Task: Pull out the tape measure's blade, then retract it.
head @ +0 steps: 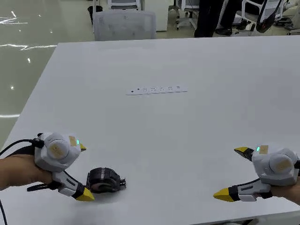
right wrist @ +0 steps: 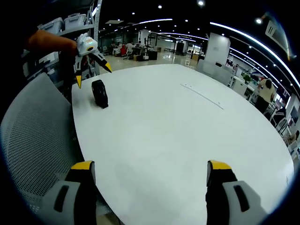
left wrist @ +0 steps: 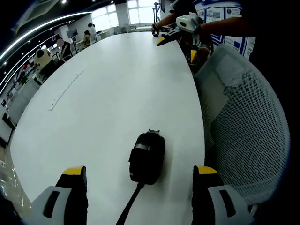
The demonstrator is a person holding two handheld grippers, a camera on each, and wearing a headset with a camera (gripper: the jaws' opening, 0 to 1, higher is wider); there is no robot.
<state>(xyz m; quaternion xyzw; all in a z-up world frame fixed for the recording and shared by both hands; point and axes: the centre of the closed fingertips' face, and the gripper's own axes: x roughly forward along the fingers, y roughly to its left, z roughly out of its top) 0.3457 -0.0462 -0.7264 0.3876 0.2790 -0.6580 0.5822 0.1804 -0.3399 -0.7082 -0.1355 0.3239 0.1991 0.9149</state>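
Note:
A black tape measure lies on the white table near its front left edge, blade wound in. My left gripper stands open around its near end, jaws either side but apart from it; in the left gripper view the tape measure sits just ahead of the yellow fingertips, a strap trailing back toward me. My right gripper is open over the front right of the table, holding nothing. The right gripper view has the tape measure far off, with the left gripper beside it.
A power strip is set flat in the table's middle. A mesh-backed chair stands at the far edge, with people's legs and more chairs beyond. A mesh chair back is close by the table's front edge.

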